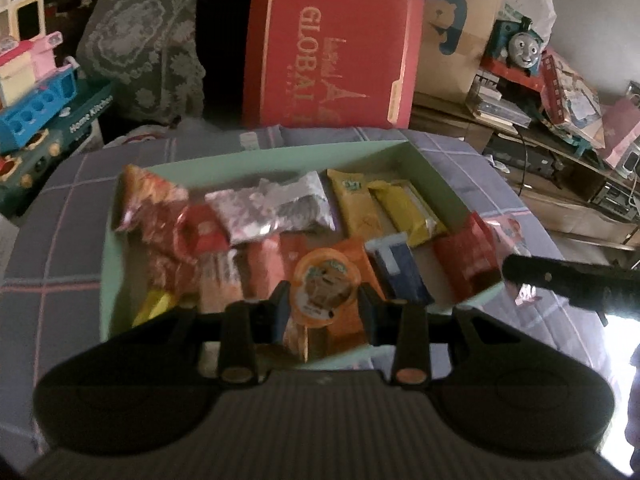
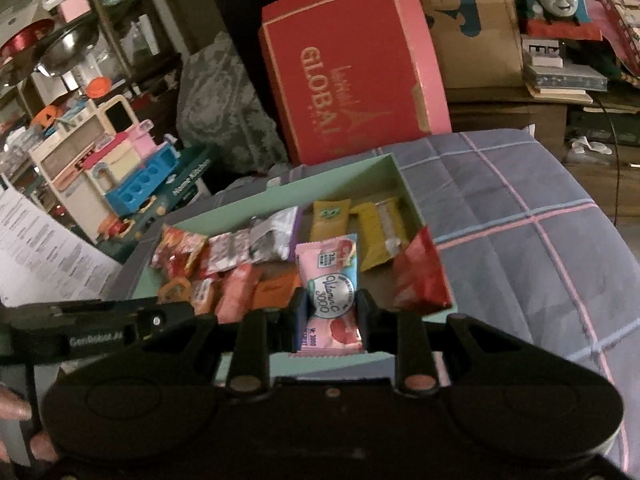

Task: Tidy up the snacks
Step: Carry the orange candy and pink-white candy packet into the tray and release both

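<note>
A mint-green box (image 1: 280, 152) (image 2: 280, 196) lies on a checked blanket and holds several wrapped snacks. My left gripper (image 1: 324, 308) is shut on a round orange snack cup (image 1: 326, 280) above the box's near side. My right gripper (image 2: 332, 312) is shut on a pink and blue Vitamin C packet (image 2: 332, 280) over the near right part of the box. A red packet (image 2: 420, 276) leans on the box's right corner. In the left wrist view the right gripper (image 1: 516, 272) comes in from the right; in the right wrist view the left gripper (image 2: 160, 316) shows at lower left.
The grey-blue checked blanket (image 2: 520, 220) spreads to the right of the box. A red GLOBAL carton (image 1: 332, 52) stands just behind the box. A toy kitchen (image 2: 120, 160) is at left, a toy train (image 1: 524, 44) at right. Printed sheets (image 2: 48, 248) and a person's fingers (image 2: 16, 412) are at far left.
</note>
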The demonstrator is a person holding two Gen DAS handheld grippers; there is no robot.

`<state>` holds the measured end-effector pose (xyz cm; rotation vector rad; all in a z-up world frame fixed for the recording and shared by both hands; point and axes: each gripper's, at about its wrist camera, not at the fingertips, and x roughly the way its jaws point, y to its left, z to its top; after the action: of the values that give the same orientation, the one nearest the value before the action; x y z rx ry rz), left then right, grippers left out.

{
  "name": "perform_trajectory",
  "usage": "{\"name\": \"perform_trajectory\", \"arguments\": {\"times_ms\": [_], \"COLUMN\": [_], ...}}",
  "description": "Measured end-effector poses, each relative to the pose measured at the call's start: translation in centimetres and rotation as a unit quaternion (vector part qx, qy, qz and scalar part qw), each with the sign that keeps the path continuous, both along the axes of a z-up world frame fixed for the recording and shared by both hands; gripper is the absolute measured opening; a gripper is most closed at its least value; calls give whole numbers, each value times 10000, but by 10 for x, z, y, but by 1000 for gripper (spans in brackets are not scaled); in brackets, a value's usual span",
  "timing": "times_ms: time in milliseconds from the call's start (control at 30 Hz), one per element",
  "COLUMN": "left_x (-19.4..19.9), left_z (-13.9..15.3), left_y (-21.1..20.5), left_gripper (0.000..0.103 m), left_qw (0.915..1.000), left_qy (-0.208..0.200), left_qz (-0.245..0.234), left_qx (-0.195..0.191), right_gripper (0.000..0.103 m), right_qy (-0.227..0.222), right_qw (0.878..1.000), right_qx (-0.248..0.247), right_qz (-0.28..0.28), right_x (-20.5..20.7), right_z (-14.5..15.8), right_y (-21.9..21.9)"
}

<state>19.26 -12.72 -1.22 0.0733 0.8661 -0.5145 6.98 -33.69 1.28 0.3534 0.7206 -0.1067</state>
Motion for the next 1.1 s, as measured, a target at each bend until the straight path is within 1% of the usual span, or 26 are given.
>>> {"name": "perform_trajectory", "arguments": {"times_ms": [133, 300, 400, 433, 467, 500, 533, 600, 700, 833, 1100], "left_x": [29, 55, 65, 66, 66, 66, 65, 61, 56, 45, 21], "left_z": [-8, -17, -23, -24, -26, -27, -29, -31, -34, -30, -16], "left_y": [-16, -31, -38, -39, -40, -40, -38, -34, -27, -19, -4], "left_gripper": [35, 35, 36, 41, 64, 77, 91, 93, 98, 102, 103], "left_qw": [10000, 9999, 9999, 9998, 9997, 9994, 9992, 9990, 9988, 9988, 9987], "left_qy": [76, 129, 138, 106, 81, 86, 61, 33, 165, 183, 163], "left_qz": [4, 4, 29, 81, 163, 246, 333, 380, 399, 418, 467], "left_qx": [14, 42, 82, 128, 183, 216, 226, 238, 221, 183, 145], "right_gripper": [25, 26, 31, 42, 52, 75, 89, 91, 95, 102, 103], "right_qy": [104, 218, 210, 174, 130, 43, -33, -166, -173, -155, -129], "right_qw": [9999, 9997, 9997, 9998, 9998, 9998, 9997, 9995, 9994, 9995, 9998], "right_qx": [15, 9, -12, -19, -2, 25, 12, -45, 0, 23, -61], "right_qz": [-48, -66, -111, -129, -142, -175, -224, -278, -300, -291, -125], "right_x": [17, 32, 38, 39, 37, 35, 34, 31, 31, 32, 28], "right_z": [-11, -27, -31, -31, -29, -27, -27, -24, -24, -22, -11], "right_y": [-12, -19, -20, -20, -18, -17, -17, -14, -13, -10, 11]}}
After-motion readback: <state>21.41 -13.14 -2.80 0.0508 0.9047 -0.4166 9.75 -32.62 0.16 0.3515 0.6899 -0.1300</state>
